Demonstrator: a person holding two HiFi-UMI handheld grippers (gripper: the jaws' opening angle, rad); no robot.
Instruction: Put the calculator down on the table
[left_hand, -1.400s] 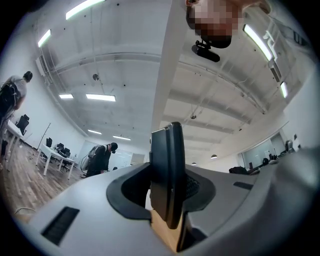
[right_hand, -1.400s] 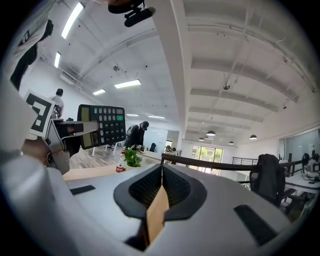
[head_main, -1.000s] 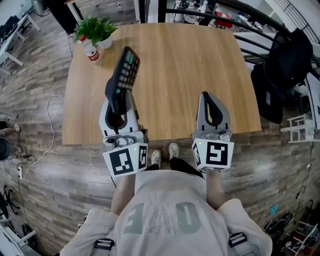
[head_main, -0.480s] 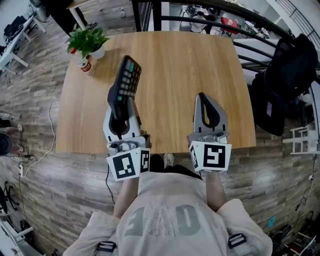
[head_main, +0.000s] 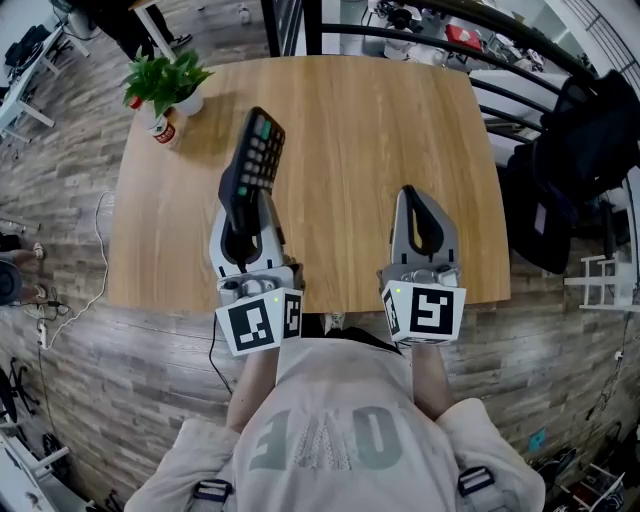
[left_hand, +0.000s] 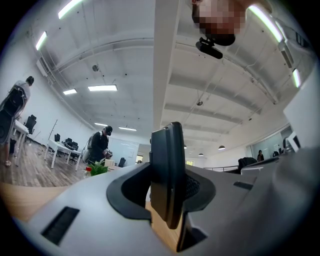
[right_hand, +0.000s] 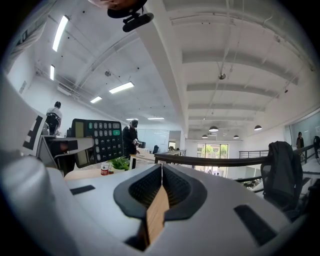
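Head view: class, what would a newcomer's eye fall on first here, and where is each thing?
The black calculator stands out, clamped at its lower end in the jaws of the left gripper and raised over the near left part of the wooden table. Beside it, the right gripper is shut and empty near the table's front edge. A green potted plant sits at the far left corner.

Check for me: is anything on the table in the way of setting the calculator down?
Nothing visible. The calculator, clamped in the left gripper, hangs over bare table. The potted plant and the small red-labelled container stand off at the far left corner, well clear.
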